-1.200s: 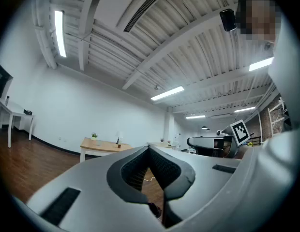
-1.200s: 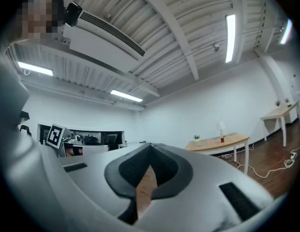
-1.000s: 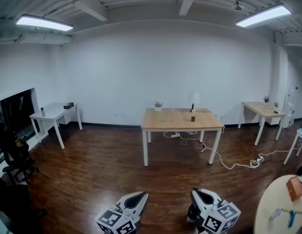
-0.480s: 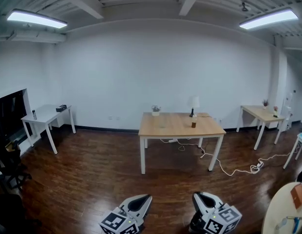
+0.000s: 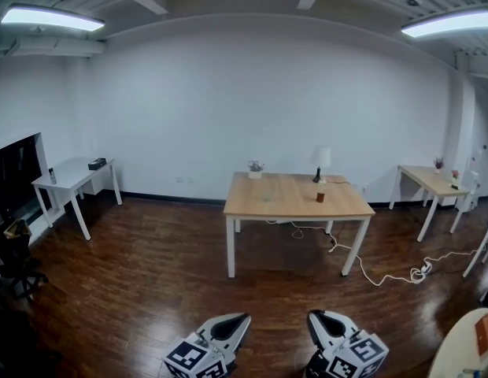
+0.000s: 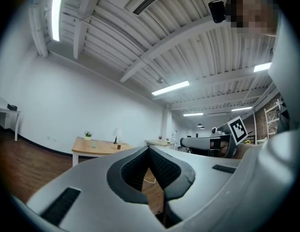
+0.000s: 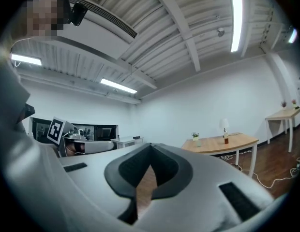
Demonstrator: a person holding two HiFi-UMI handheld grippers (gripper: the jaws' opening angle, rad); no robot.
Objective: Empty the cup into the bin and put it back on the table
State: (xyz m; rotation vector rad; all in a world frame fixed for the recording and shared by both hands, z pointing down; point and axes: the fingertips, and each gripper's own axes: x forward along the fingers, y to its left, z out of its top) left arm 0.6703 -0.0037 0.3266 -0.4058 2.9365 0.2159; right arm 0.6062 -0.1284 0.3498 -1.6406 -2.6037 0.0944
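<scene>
While both tongs hang low at the near edge of the head view, a wide dark wooden floor (image 5: 149,290) fills the room below a white wall (image 5: 228,109). At the middle stands the wooden surface (image 5: 291,205) on white legs, well apart from both tongs. A white side table (image 5: 71,177) stands by the left wall and another wooden table (image 5: 423,177) by the right one. A white cable (image 5: 362,268) trails over the floor from under the surface. The left tongs (image 5: 239,320) and the right tongs (image 5: 316,318) point side by side toward the surface, each with its marker cube nearest the camera. Their own views show each pair of jaws clenched tip to tip, with nothing between them. A lamp (image 5: 323,160) with a white shade stands at the surface's far right corner, and a small potted plant (image 5: 255,168) sits at the far edge, nearer the left. The cup (image 5: 320,196), small and brown, stands upright near the right edge, just in front of the lamp.
</scene>
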